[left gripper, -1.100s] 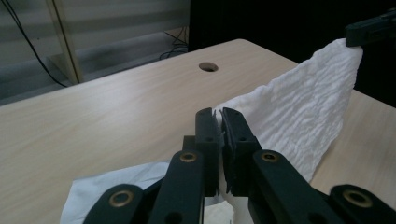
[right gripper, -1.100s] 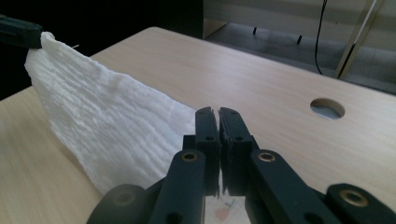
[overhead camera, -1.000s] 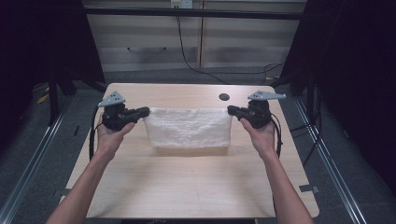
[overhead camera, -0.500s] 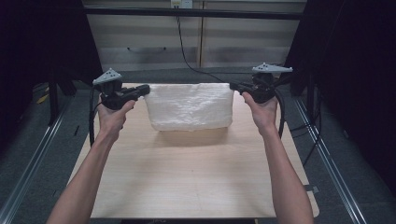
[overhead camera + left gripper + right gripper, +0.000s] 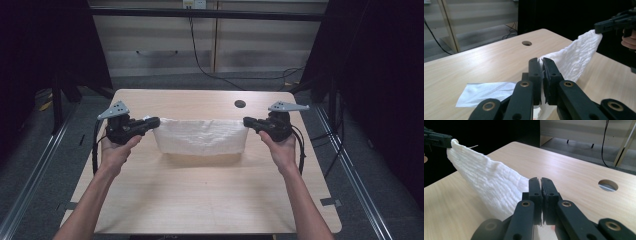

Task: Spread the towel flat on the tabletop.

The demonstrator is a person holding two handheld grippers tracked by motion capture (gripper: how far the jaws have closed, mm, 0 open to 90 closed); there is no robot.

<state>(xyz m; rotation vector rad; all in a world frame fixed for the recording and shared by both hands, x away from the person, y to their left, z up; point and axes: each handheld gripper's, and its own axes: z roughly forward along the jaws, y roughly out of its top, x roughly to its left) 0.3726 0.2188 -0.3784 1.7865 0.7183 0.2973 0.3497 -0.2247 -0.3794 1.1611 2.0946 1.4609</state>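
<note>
Left hand (image 5: 116,152): we see it come in from the near edge of the tabletop (image 5: 200,200) and grasp the left gripper from below, over the left half of the board.
Left gripper (image 5: 152,121): it lies level and points right, with the grey plate on top. Its jaws are pressed together on the left top corner of the cloth; in the left gripper view (image 5: 541,72) we see white fabric squeezed in the narrow slit between the two black jaws.
White cloth (image 5: 200,136): we read it as a crinkled white towel, stretched by its top edge between the two grippers and hanging as a wide band across the middle of the tabletop, nearer the far edge than the near one. Whether its lower edge touches the wood we cannot tell; a shadow lies just under it.
Cable hole (image 5: 240,104): a dark round opening near the far edge, right of centre, just beyond the cloth and apart from it.
Right gripper (image 5: 247,122): level, pointing left, its jaws pinched shut on the right top corner of the cloth; the right gripper view (image 5: 541,192) shows the fabric running off from the closed jaws toward the other gripper.
Right hand (image 5: 280,150): it holds the right gripper from below, near the right edge of the tabletop.
</note>
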